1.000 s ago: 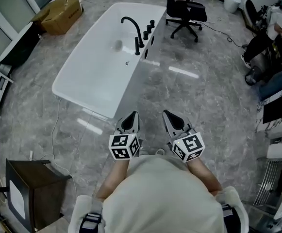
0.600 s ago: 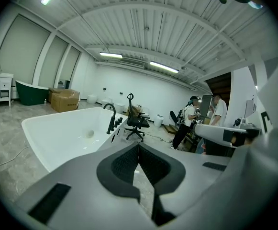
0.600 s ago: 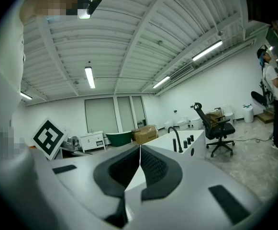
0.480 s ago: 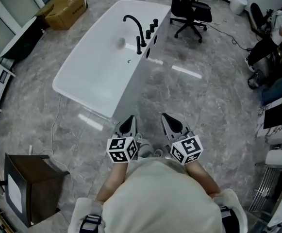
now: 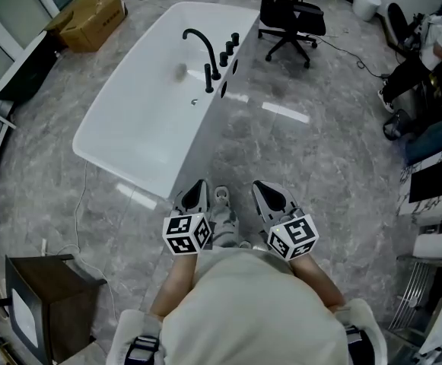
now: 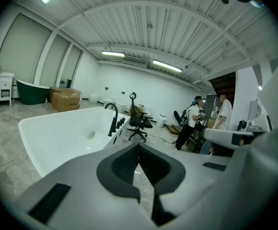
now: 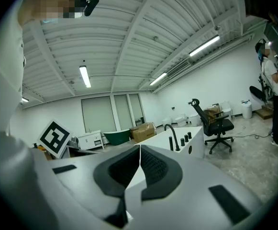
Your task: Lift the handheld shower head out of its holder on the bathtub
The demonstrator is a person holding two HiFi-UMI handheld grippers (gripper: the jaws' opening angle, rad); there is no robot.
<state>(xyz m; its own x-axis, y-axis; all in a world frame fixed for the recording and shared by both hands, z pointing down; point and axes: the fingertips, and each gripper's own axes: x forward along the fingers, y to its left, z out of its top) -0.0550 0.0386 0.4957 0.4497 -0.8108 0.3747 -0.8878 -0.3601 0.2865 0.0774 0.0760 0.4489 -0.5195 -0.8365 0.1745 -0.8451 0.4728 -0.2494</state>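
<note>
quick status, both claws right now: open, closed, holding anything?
Left claw: closed, jaws together, nothing between them.
Right claw: closed, jaws together, nothing held.

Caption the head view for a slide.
Person with left gripper and right gripper shut and empty, standing short of a white bathtub with a black faucet.

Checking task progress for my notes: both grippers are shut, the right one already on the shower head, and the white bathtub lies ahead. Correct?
No: the right gripper is shut on nothing, as the right gripper view shows. The left gripper is shut too, and the white bathtub lies ahead.
</note>
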